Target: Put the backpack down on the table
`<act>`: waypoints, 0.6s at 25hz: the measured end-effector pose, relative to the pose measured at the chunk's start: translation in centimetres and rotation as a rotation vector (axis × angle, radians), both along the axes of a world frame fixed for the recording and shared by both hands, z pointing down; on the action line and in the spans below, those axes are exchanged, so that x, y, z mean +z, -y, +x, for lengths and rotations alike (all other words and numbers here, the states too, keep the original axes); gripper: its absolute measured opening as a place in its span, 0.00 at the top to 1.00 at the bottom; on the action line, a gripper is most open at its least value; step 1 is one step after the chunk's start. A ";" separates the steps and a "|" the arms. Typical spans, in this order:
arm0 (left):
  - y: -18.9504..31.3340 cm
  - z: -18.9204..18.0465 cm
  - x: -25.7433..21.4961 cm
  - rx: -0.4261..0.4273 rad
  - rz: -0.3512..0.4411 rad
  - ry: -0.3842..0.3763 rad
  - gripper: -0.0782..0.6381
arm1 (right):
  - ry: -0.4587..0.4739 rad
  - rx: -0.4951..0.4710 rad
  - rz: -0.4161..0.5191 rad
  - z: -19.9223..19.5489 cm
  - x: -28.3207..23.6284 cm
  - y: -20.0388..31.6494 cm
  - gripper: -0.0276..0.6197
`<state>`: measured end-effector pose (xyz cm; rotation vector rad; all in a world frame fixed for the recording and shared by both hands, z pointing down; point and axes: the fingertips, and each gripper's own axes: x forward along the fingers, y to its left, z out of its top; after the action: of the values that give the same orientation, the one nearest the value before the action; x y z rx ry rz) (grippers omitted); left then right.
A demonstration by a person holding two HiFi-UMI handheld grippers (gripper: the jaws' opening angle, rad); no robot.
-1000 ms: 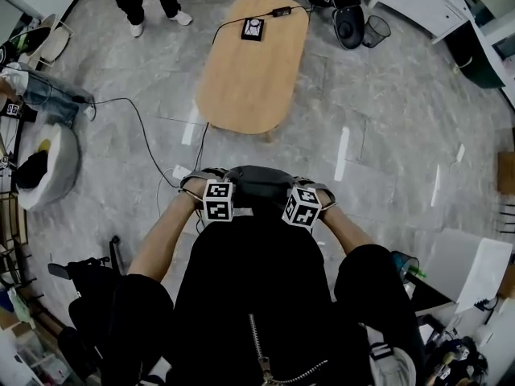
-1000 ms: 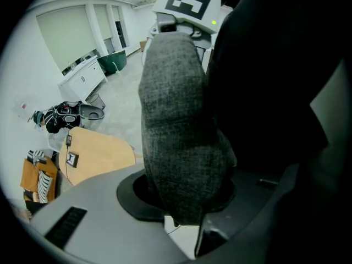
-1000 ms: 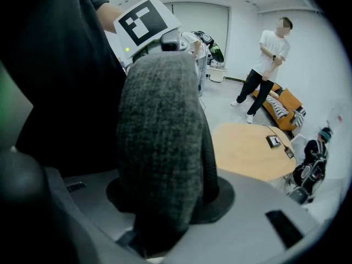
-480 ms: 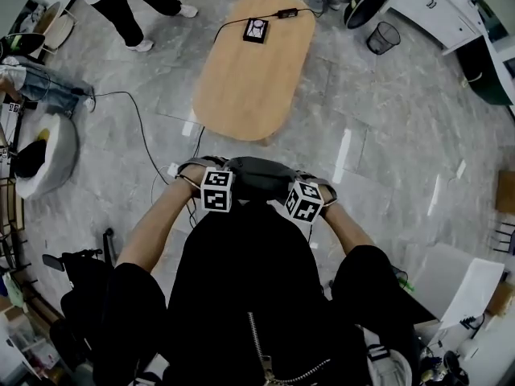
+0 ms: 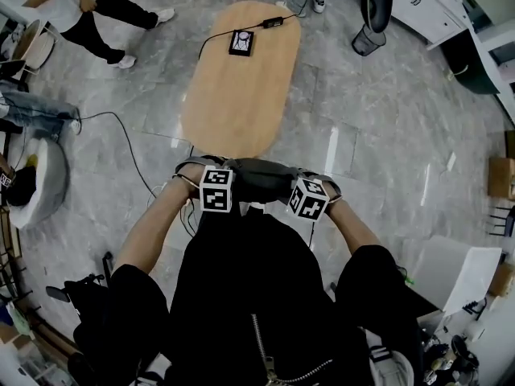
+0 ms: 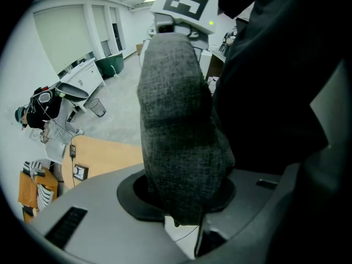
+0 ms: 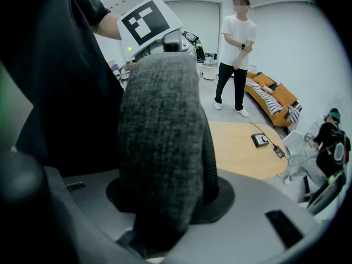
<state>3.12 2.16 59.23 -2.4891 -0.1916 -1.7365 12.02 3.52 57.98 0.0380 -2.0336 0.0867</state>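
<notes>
My left claw (image 5: 211,180) is clamped on a grey padded strap (image 6: 179,136) of the backpack (image 5: 259,180), and my right claw (image 5: 311,186) grips the other strap (image 7: 162,147). The backpack hangs between them before my torso, off the floor, at the near end of the oval wooden surface (image 5: 237,95).

The backpack (image 5: 257,177) is coarse grey woven cloth; the bench (image 5: 237,95) smooth matt pale wood; the floor (image 5: 386,127) glossy marbled tile.

One backpack (image 5: 256,177), two grippers (left gripper (image 6: 181,213), right gripper (image 7: 165,230)), one oval table (image 5: 237,95), one bin (image 5: 366,40), one bystander (image 5: 88,10), possibly more.
</notes>
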 end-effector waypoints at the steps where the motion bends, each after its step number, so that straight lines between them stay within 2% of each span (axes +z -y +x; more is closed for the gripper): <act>1: 1.0 -0.2 0.0 0.008 0.000 -0.005 0.72 | -0.005 0.005 -0.002 -0.2 -0.1 0.9 0.68; 6: 6.2 -2.0 -0.7 0.045 0.000 -0.023 0.72 | -0.027 0.028 -0.016 -2.1 -1.0 5.7 0.68; 15: 15.7 -6.6 -2.0 0.081 0.047 -0.044 0.72 | -0.046 0.083 0.019 -6.7 -2.2 14.7 0.68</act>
<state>-3.45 -13.52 57.23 -2.4480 -0.2418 -1.6353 5.27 -11.16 55.75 0.1358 -1.9870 0.1173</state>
